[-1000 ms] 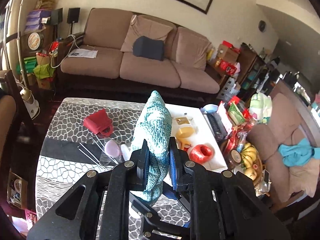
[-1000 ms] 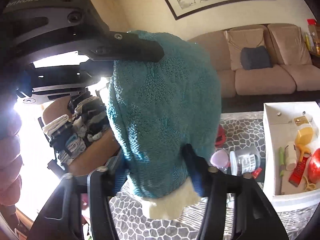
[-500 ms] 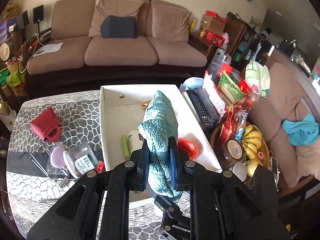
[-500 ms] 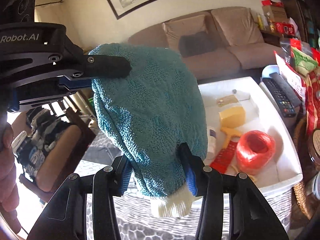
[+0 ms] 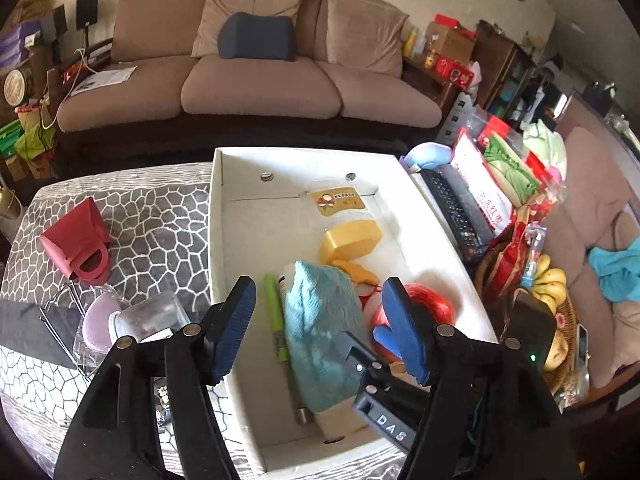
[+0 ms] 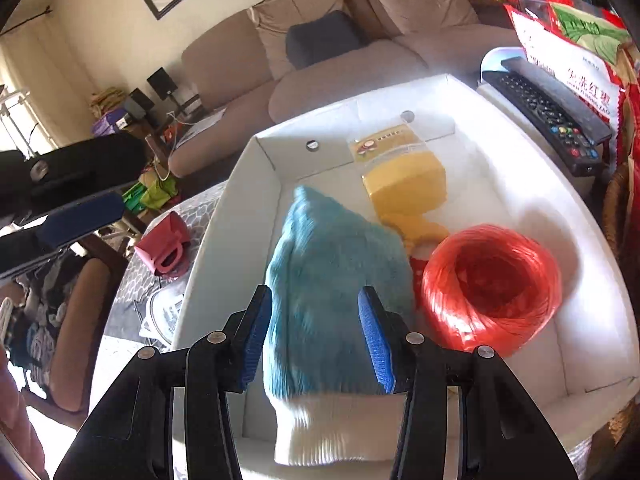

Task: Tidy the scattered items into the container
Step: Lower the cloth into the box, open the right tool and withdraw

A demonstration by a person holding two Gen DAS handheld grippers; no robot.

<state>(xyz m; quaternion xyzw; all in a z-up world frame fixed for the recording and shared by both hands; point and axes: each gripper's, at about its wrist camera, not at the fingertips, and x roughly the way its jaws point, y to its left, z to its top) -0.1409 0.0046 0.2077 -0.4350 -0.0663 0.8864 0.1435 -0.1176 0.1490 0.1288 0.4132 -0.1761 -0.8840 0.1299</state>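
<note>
The teal knit hat (image 5: 320, 320) with a white cuff lies in the white box (image 5: 224, 216), blurred; it also shows in the right wrist view (image 6: 332, 304). My left gripper (image 5: 316, 320) is open above it, jaws wide apart. My right gripper (image 6: 316, 332) is open too, its jaws either side of the hat, not pressing it. In the box (image 6: 248, 184) also lie a red twine ball (image 6: 492, 296), a yellow block (image 6: 408, 184) and a green pen (image 5: 276, 320).
On the patterned table (image 5: 160, 216) left of the box are a red mini bag (image 5: 78, 244), a clear jar (image 5: 148, 320) and thin metal sticks. Remotes (image 5: 456, 212), snack bags and a fruit basket (image 5: 560, 300) crowd the right. A sofa stands behind.
Both grippers carried the hat over the box and opened. The hat dropped from them into the box.
</note>
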